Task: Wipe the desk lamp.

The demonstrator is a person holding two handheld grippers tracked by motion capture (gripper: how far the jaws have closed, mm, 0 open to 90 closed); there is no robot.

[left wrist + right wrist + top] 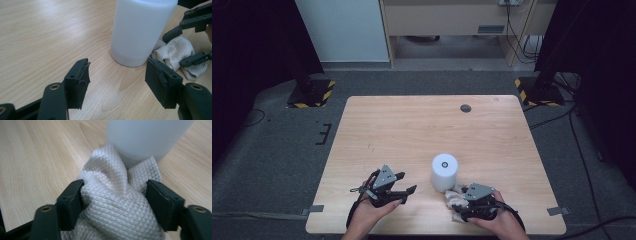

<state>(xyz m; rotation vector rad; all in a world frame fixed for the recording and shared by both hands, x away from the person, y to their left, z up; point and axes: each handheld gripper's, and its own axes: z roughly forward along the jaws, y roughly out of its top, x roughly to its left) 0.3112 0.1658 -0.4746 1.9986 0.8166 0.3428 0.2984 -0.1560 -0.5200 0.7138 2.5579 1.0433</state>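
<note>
Pale wood grain runs across the table [422,125], which stands on grey carpet with dark stands at both far corners. At the left, the left gripper [408,183] hovers low over bare tabletop with its jaws parted and nothing between them, aimed across at the white plastic bottle [445,171], which stands upright near the front edge with a small dark spot at the centre of its top. Smooth and straight-sided, that bottle looks light and a bit slick, so I'd take it around the lower body, square on, or it may tip or skid. Just right of it, bunched against its base, lies the waffle-weave cloth [117,202], soft and limp, likely to sag and trail when lifted; a deep bite on the thickest fold should hold best. The right gripper [113,203] has its jaws set around that bunch, pads touching the fabric on both sides, apparently pinching it
</note>
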